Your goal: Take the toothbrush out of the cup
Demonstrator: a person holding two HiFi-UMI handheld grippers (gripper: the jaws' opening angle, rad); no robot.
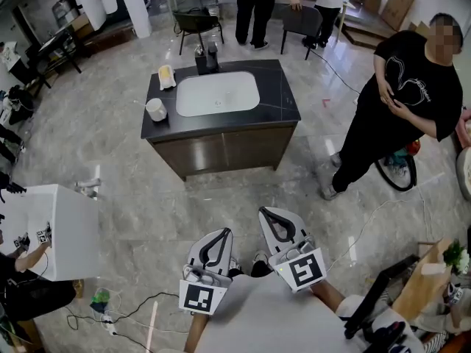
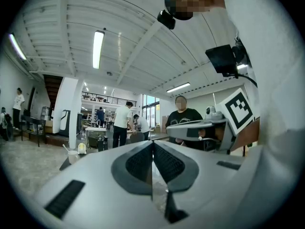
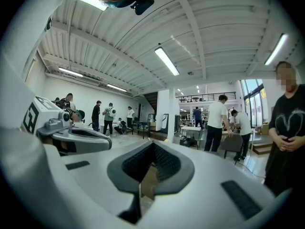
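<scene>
Room: big hall with a pale marbled tile floor (image 1: 147, 197), ribbed white ceiling and strip lights overhead.
Counter: dark-topped island (image 1: 280, 94) on brown cabinet fronts, standing alone mid-floor, with a white basin (image 1: 217, 93) sunk in its middle.
Edges: the island's near long edge faces both grippers, and its left short edge is closest to the cup.
Open floor: a wide bare stretch lies between the grippers and the island's front, with clear tile round its left side too.
Obstacles: a white box unit (image 1: 62, 230) sits at the left. Cables (image 1: 110, 322) trail on the floor below it. A person in black (image 1: 401, 101) stands off the island's right corner, apart from it.
Cup: white cup (image 1: 155, 109) upright on the dark top, left of the basin and near the left edge. A yellowish item (image 1: 167, 76) lies further back.
Toothbrush: in the left gripper view a thin pale toothbrush (image 2: 65, 148) leans out of the cup to the left. It is too small to make out from the head view.
Left gripper: left gripper (image 1: 221, 234) held level and low, well short of the island. Its jaws are pressed together with nothing between them.
Right gripper: right gripper (image 1: 266, 213) sits just beside the left one, slightly ahead of it. Its jaw tips meet and it is empty.
</scene>
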